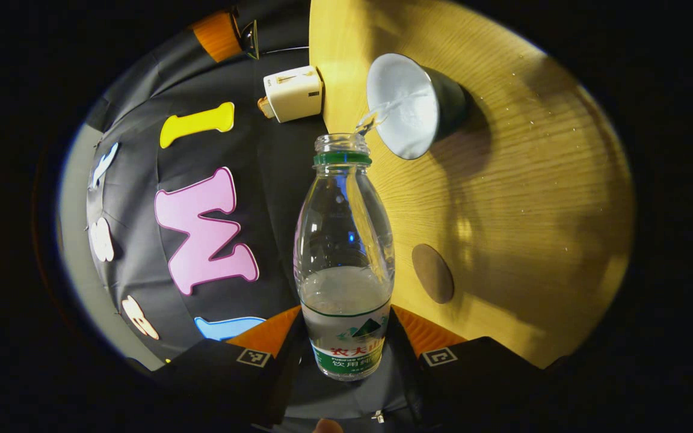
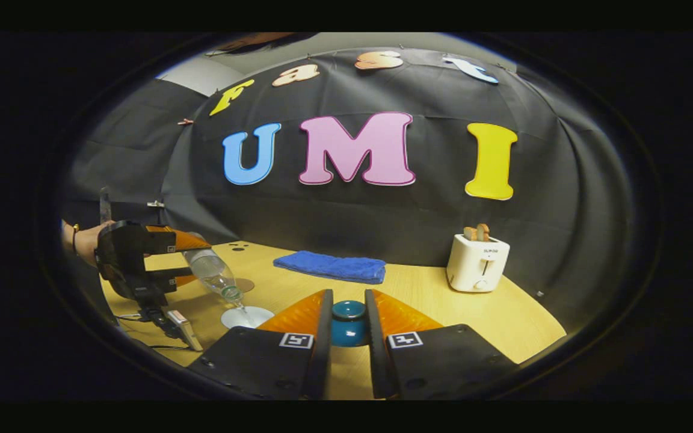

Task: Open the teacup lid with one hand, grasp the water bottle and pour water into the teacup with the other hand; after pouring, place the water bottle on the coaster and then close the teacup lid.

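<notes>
My left gripper (image 1: 346,316) is shut on the clear water bottle (image 1: 344,240), which is uncapped, tilted and about a third full. A thin stream of water runs from its mouth into the open teacup (image 1: 409,105), dark outside and white inside, on the wooden table. A round brown coaster (image 1: 432,272) lies on the table nearer to me. In the right gripper view my right gripper (image 2: 348,300) is shut on the teal teacup lid (image 2: 348,322), held above the table. At the left there, the left gripper (image 2: 193,261) tips the bottle (image 2: 214,273) over the teacup (image 2: 247,317).
A white toaster (image 2: 477,261) with toast stands at the back right of the table (image 2: 431,294), and a folded blue cloth (image 2: 330,266) lies at the back middle. A hand (image 2: 85,240) holds the left gripper. A small device with a cable (image 2: 181,328) lies near the front left edge.
</notes>
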Motion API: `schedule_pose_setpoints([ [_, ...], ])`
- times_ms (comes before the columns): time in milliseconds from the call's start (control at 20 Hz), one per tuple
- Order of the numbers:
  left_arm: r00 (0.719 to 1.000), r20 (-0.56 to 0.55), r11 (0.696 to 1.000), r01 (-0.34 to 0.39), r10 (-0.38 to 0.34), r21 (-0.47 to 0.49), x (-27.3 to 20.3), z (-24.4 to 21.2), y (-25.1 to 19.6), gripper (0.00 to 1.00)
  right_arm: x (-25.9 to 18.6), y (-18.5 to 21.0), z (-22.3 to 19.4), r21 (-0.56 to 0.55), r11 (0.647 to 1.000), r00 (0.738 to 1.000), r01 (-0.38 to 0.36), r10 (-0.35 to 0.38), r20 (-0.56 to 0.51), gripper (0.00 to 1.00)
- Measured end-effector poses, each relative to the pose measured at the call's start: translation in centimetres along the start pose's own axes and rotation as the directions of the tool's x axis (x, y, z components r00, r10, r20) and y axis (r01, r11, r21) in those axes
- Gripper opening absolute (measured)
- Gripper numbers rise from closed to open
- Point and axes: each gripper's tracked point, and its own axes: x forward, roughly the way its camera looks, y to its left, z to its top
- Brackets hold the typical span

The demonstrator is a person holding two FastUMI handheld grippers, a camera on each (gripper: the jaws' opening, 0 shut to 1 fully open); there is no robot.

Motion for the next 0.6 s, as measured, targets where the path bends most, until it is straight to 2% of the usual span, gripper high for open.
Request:
schedule_pose_setpoints([
  [200, 1.000, -0.008, 0.999, -0.021, 0.022, 0.036, -0.2, -0.2, 0.6, 0.76, -0.2, 0.0, 0.2, 0.002, 1.000, 1.000, -0.002, 0.002, 0.005, 0.35],
  [600, 0.998, 0.002, 0.984, -0.059, 0.060, 0.170, -0.3, -0.4, 2.4, 0.76, -0.8, 0.0, 0.7, 0.004, 1.000, 1.000, -0.003, 0.002, 0.021, 0.32],
])
